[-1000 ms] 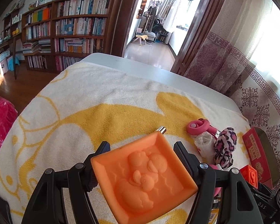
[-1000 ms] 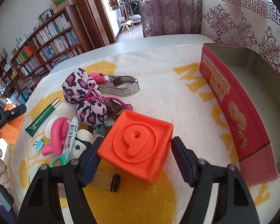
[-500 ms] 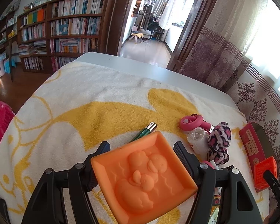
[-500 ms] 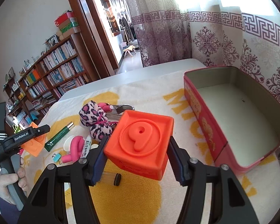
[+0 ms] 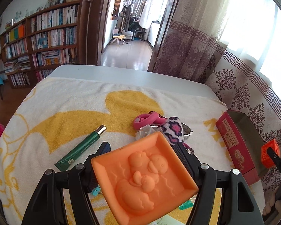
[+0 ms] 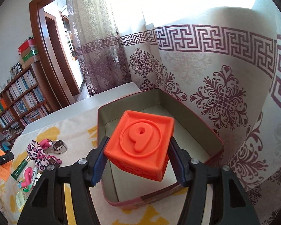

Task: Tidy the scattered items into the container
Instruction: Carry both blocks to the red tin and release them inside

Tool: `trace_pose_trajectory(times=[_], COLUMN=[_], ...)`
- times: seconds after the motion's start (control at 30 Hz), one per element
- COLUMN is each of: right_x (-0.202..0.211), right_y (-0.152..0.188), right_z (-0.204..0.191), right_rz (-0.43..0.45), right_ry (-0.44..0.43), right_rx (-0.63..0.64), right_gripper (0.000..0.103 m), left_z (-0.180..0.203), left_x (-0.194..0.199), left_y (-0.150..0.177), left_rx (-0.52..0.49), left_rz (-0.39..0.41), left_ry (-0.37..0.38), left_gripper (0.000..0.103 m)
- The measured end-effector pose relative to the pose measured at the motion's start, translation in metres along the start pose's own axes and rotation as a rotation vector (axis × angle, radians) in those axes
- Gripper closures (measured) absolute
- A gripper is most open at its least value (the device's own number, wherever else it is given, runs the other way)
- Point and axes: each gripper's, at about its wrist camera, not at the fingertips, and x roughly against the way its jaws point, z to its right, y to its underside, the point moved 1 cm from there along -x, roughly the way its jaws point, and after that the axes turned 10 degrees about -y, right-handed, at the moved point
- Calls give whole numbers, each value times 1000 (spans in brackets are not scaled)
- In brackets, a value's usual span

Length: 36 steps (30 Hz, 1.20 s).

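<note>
My right gripper is shut on an orange block marked 9 and holds it over the open red tin. The tin's inside shows bare. My left gripper is shut on a light orange block with a duck relief, held above the towel. In the left wrist view the tin is at the right, with the 9 block above it. A green tube, a pink curler and a leopard scrunchie lie on the towel.
The heap of small items lies left of the tin in the right wrist view. A patterned curtain hangs right behind the tin. A bookshelf and a doorway are beyond the table's far edge.
My right gripper has lifted the 9 block off the towel and carried it right, over the tin. My left gripper with the duck block has risen and turned right.
</note>
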Motion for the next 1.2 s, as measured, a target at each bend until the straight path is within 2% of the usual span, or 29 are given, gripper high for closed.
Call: trace_pose_trajectory(times=[0.23,0.47,0.63,0.87,1.2], right_x=[-15,-22,-29,-39,-3], right_y=[0,4,4,16,27], right_z=[29,32,33,22,32], right_rz=[-38,-105,-151,-239,-328], right_ry=[52,71,75,123,92], right_rx=[-24,15,69,306,330], right_gripper=[37,37,37,37,37], left_z=[76,164,212,244,269], left_x=[9,8,12,1,0], left_y=[-8,-10,-11,-8,-2], left_rx=[-93,-195,-259,-287,-320], left_rz=[14,-2,0,-26,-53], left_ry=[80,184,238,269,327], left_gripper=[31,31,31,31,31])
